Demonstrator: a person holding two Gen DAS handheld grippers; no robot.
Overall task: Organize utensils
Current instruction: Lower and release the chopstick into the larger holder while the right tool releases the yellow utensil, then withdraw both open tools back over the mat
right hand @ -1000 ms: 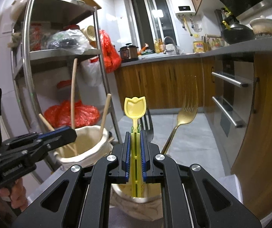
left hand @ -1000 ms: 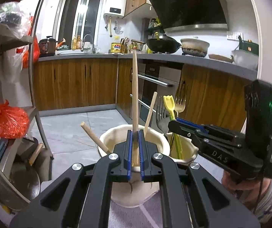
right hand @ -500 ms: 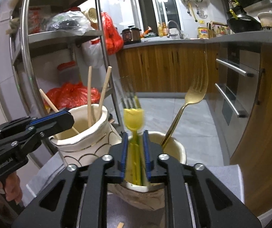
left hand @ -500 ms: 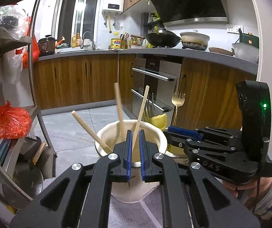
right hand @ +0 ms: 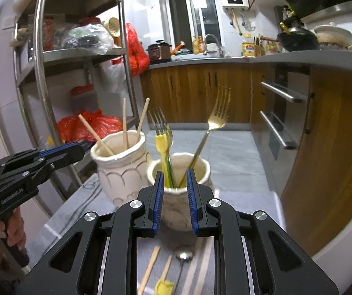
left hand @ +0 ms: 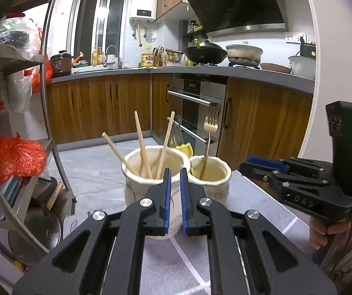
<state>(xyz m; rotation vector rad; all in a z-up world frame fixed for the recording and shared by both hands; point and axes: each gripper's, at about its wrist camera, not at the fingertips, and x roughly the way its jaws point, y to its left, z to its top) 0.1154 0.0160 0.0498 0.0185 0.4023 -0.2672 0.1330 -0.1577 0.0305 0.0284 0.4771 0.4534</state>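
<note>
Two cream ceramic pots stand side by side on the grey mat. The taller pot (left hand: 151,191) (right hand: 121,172) holds three wooden chopsticks (left hand: 141,145) (right hand: 124,125). In the shorter pot (left hand: 212,179) (right hand: 176,204) stand a gold fork (left hand: 210,125) (right hand: 217,118), a silver fork (right hand: 160,121) and a yellow utensil (right hand: 161,145). My left gripper (left hand: 173,175) (right hand: 75,148) hovers just in front of the taller pot, shut with nothing between its pads. Before the shorter pot, my right gripper (right hand: 174,174) (left hand: 252,163) is open and holds nothing.
Under my right gripper lie two loose chopsticks (right hand: 151,265), a spoon (right hand: 184,255) and a second yellow utensil (right hand: 164,287). A metal shelf rack (left hand: 45,98) (right hand: 40,73) with red bags stands left. Wooden cabinets and an oven (left hand: 195,113) line the back.
The chopstick left my left gripper and now leans in the taller pot. My right gripper opened, dropping the yellow utensil into the shorter pot. Both grippers pulled back.
</note>
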